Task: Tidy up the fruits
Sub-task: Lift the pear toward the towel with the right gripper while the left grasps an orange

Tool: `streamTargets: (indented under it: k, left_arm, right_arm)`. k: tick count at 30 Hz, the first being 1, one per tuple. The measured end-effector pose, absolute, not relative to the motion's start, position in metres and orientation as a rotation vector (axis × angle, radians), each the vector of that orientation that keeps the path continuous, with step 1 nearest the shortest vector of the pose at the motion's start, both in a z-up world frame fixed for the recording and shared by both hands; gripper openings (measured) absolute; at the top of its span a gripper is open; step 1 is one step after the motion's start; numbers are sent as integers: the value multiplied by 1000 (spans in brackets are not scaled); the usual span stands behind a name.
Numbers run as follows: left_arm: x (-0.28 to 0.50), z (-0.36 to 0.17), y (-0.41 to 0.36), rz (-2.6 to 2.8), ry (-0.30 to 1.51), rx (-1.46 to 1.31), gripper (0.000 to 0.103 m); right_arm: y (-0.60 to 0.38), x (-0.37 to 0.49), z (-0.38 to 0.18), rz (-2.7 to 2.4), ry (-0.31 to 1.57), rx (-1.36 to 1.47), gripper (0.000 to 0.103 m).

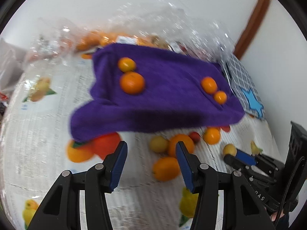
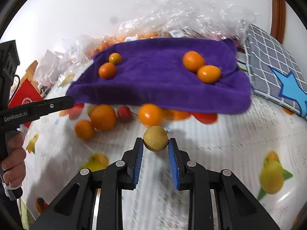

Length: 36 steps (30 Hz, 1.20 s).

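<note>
Nearest the right wrist lens, the right gripper [image 2: 155, 143] pinches a small round longan [image 2: 155, 138], tan and rough-skinned with a stub of stem, between its blue ribbed pads. The fruit sits at the very fingertips, just short of the purple towel [image 2: 153, 88]. That towel, thick terry folded into a slab, lies straight ahead of the tongs, its long side running across the view. On it are two pairs of glossy kumquats: one pair [image 2: 110, 66] left, one [image 2: 201, 69] right, with bare nap between them. My guess is the longan goes there.

The left gripper [image 1: 151, 149] stands part-spread and empty, pointing at loose oranges [image 1: 181, 146] by the towel's near edge, on the fruit-printed tablecloth [image 2: 230, 153]. Crinkled clear plastic bags [image 2: 191, 9] lie beyond the towel.
</note>
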<state>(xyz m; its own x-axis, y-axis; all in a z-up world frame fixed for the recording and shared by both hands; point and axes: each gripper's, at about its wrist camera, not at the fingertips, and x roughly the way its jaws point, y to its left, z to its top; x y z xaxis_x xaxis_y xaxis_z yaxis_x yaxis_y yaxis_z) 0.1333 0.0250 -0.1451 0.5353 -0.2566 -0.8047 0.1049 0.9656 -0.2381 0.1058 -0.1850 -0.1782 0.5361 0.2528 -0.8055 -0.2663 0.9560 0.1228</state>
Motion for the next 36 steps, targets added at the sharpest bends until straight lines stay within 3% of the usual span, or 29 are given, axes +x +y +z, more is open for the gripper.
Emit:
streamTargets:
  k: [13, 16, 36]
  left_arm:
    - [124, -168, -1, -220, 1057, -77, 50]
    - [122, -169, 1, -225, 1048, -94, 37]
    - [126, -135, 42, -162, 949, -170, 37]
  right_arm:
    - [-217, 98, -191, 238, 963, -6, 29]
    - [-215, 100, -192, 233, 953, -13, 28]
    - [-225, 109, -161, 189, 877, 0, 28]
